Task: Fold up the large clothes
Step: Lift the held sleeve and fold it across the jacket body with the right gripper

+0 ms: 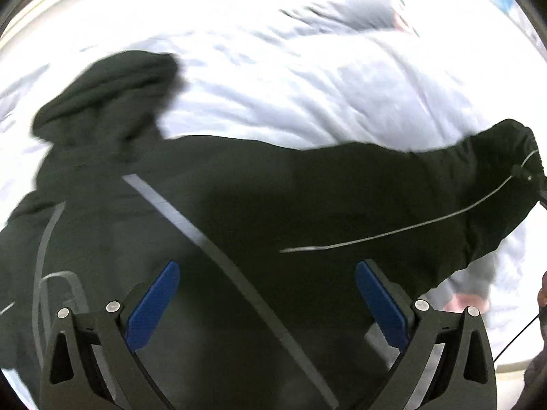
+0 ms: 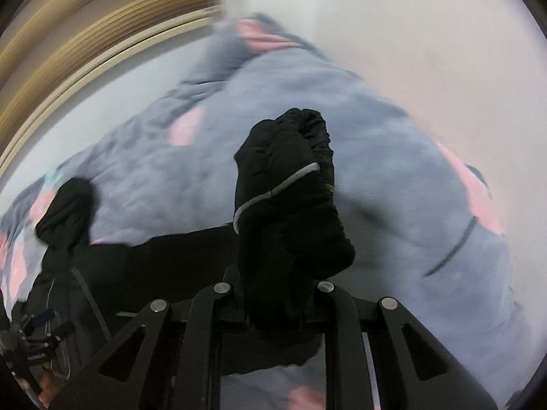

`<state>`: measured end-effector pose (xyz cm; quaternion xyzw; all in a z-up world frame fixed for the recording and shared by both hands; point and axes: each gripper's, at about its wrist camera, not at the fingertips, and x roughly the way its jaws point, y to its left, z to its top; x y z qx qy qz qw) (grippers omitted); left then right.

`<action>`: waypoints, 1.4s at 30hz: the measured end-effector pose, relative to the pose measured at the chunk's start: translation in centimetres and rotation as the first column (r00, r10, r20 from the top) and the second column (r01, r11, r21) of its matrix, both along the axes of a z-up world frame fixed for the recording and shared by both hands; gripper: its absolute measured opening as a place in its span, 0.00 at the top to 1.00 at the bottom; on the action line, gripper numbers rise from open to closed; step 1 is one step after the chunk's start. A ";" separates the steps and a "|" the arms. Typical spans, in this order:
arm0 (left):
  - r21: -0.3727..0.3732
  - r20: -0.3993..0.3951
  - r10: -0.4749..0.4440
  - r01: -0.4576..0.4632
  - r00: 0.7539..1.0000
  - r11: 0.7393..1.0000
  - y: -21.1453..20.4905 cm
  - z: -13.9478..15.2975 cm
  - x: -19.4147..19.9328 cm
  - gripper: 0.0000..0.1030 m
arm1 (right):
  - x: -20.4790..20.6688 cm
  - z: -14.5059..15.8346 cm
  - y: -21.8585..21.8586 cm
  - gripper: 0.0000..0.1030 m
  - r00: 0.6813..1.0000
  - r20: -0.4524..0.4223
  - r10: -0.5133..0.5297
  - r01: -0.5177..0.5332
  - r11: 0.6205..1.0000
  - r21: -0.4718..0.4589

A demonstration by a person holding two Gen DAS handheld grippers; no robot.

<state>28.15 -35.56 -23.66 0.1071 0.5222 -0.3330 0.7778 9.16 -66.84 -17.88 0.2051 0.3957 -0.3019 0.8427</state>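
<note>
- On the far left of the left wrist view, the black jacket (image 1: 239, 198) has a bunched part, maybe a hood or a sleeve, lying on the pale blue blanket (image 1: 307, 95); blur hides which one it is.
- The jacket lies spread across a bed, on top of the blanket, and fills the lower half of this view.
- A grey stripe (image 1: 191, 225) runs diagonally over the dark cloth, and a thin white line (image 1: 393, 232) crosses it toward the right.
- The left tool (image 1: 266, 304) stands open above the jacket: its 2 blue pads (image 1: 154, 304) are wide apart and nothing is between them.
- At the right edge of this view, 1 end of the jacket is lifted and stretched toward the other tool.
- In the right wrist view, the left tool (image 2: 30, 345) is seen small at the lower left, over the dark cloth.
- In the middle, the right tool (image 2: 277, 294) is closed on a thick bunch of the jacket (image 2: 287, 205), which rises up between its black fingers (image 2: 205, 311).
- A light grey piping (image 2: 273, 191) curves over this bunch.
- To the right, the blanket (image 2: 393, 177) shows pink patches; a pale wall (image 2: 427, 34) is behind.
</note>
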 end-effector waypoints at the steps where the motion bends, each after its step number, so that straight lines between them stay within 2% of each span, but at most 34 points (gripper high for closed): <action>1: 0.001 0.006 0.019 -0.019 1.000 1.000 1.6 0.3 0.3 0.00 | 1.0 0.2 1.6 0.81 0.999 -0.004 0.034 -0.034 0.999 -0.009; 6: 0.008 0.016 0.141 -0.142 0.990 0.990 10.5 1.6 1.2 0.00 | 5.4 0.9 9.7 0.82 0.981 -0.024 0.194 -0.195 0.980 -0.031; 11: 0.024 0.024 0.266 -0.267 0.964 0.963 18.3 1.4 1.4 0.00 | 10.7 0.0 17.9 0.82 0.937 -0.049 0.345 -0.346 0.938 -0.017; 17: 0.033 0.042 0.366 -0.367 0.930 0.930 23.9 1.6 1.4 0.00 | 14.9 -0.2 26.1 0.82 0.877 -0.034 0.480 -0.480 0.877 0.006; 22: 0.043 0.074 0.397 -0.401 0.915 0.915 26.5 2.2 1.5 0.00 | 17.8 -0.9 32.2 0.82 0.817 -0.027 0.577 -0.576 0.817 0.026; 26: 0.051 0.083 0.421 -0.426 0.903 0.903 28.3 2.2 2.0 0.00 | 20.5 -3.8 36.9 0.82 0.771 -0.061 0.634 -0.629 0.773 0.082; 29: 0.049 0.085 0.437 -0.442 0.896 0.896 29.4 2.3 2.4 0.00 | 22.3 -7.6 39.8 0.82 0.739 -0.109 0.665 -0.649 0.746 0.151; 34: 0.033 0.089 0.469 -0.473 0.879 0.880 31.1 2.9 3.0 0.00 | 24.0 -12.7 43.9 0.82 0.679 -0.167 0.715 -0.683 0.699 0.212; 39: 0.025 0.100 0.493 -0.497 0.865 0.867 32.7 3.4 3.8 0.00 | 25.1 -16.2 47.1 0.78 0.635 -0.231 0.737 -0.703 0.676 0.222; 42: 0.025 0.109 0.500 -0.505 0.859 0.863 33.3 3.6 4.0 0.00 | 25.0 -17.2 47.3 0.77 0.631 -0.250 0.734 -0.701 0.678 0.222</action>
